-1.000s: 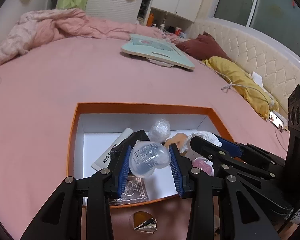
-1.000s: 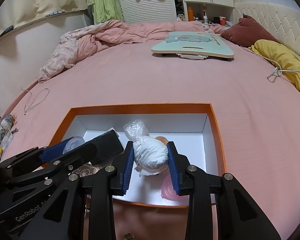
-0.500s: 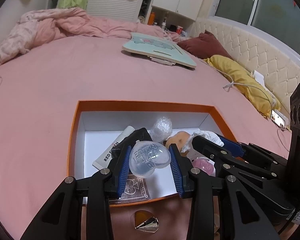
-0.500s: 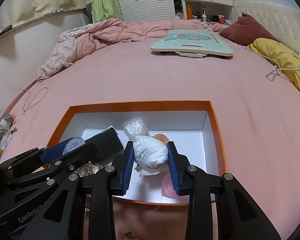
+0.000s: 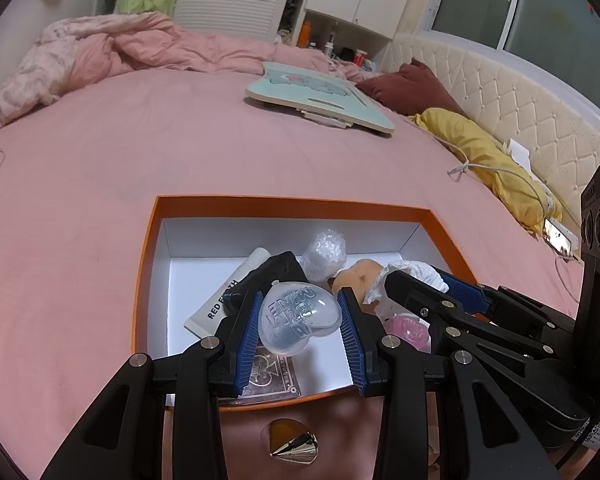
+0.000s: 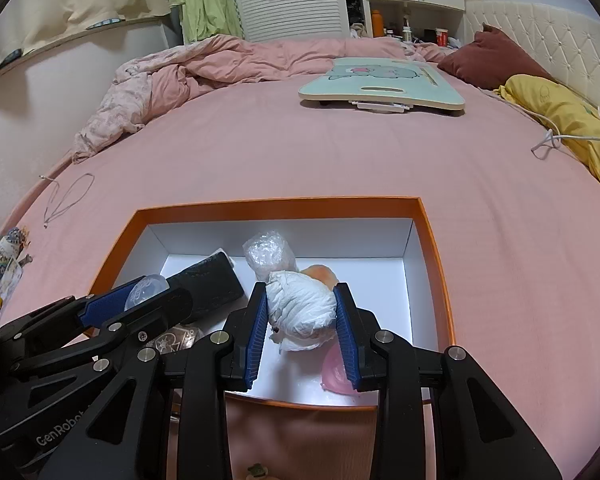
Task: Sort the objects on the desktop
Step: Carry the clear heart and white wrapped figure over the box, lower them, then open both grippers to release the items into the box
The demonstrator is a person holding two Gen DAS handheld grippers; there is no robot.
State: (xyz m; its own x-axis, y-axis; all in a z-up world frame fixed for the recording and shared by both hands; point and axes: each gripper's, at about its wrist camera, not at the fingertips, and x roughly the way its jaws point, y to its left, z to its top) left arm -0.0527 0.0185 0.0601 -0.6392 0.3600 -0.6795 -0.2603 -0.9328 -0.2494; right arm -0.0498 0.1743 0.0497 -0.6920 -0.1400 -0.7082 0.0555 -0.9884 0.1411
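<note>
An orange-rimmed box (image 5: 148, 240) with a white inside lies on the pink bed; it also shows in the right wrist view (image 6: 432, 240). My left gripper (image 5: 298, 318) is shut on a clear heart-shaped piece (image 5: 296, 320) and holds it over the box's near part. My right gripper (image 6: 300, 314) is shut on a crumpled white wad (image 6: 300, 310), also over the box. Inside the box lie a black case (image 6: 214, 286), a bubble-wrap bundle (image 6: 268, 256), a white tube (image 5: 224, 300), a card pack (image 5: 274, 374), a pink piece (image 6: 334, 374) and an orange-tan lump (image 5: 358, 276).
A teal lap board (image 6: 380, 84) lies far back on the bed. A yellow pillow (image 5: 484, 152) with a white cable and a maroon pillow (image 5: 412, 88) lie at the right. A rumpled pink quilt (image 5: 100, 52) is at the back left. A gold cone (image 5: 296, 446) sits before the box.
Both grippers have eased slightly lower and nearer over the box, still holding their objects. Nothing was let go.
</note>
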